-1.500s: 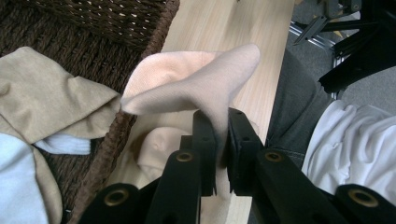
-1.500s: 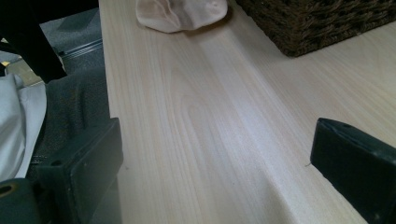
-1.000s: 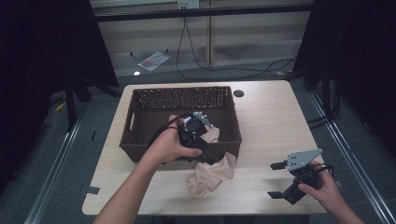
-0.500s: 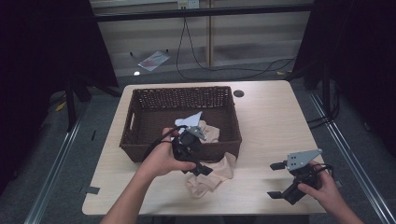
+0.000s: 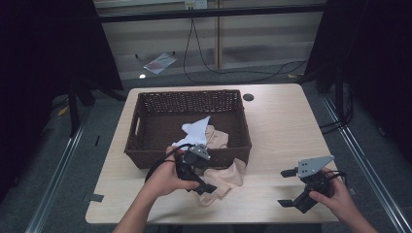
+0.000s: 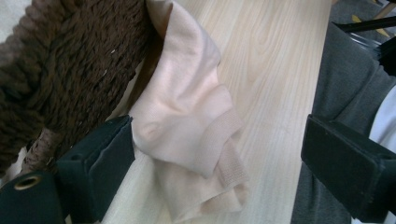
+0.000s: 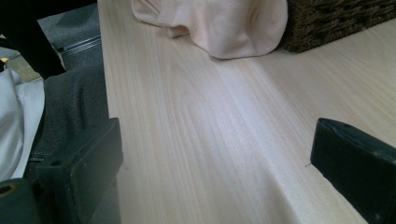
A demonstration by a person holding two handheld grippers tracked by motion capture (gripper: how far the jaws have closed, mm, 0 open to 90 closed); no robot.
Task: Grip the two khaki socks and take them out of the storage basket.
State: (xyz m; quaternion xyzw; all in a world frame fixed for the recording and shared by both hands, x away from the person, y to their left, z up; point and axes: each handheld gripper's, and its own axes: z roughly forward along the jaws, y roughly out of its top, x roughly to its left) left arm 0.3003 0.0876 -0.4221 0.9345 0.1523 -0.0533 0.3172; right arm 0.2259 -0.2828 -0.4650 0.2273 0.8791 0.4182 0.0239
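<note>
Left gripper (image 6: 219, 154), jaws wide, beside peach cloth (image 6: 187, 116)

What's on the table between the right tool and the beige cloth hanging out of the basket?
Nothing: in the right gripper view, bare light wooden tabletop runs from the right tool to the beige cloth.

In the high view the left gripper (image 5: 203, 180) is covering part of the beige cloth (image 5: 224, 178), and the wicker basket (image 5: 145, 145) wall is hiding where the cloth is running inside. In the left gripper view the basket is being cut off by the edges, and the cloth's lower folds are running out of frame.
</note>
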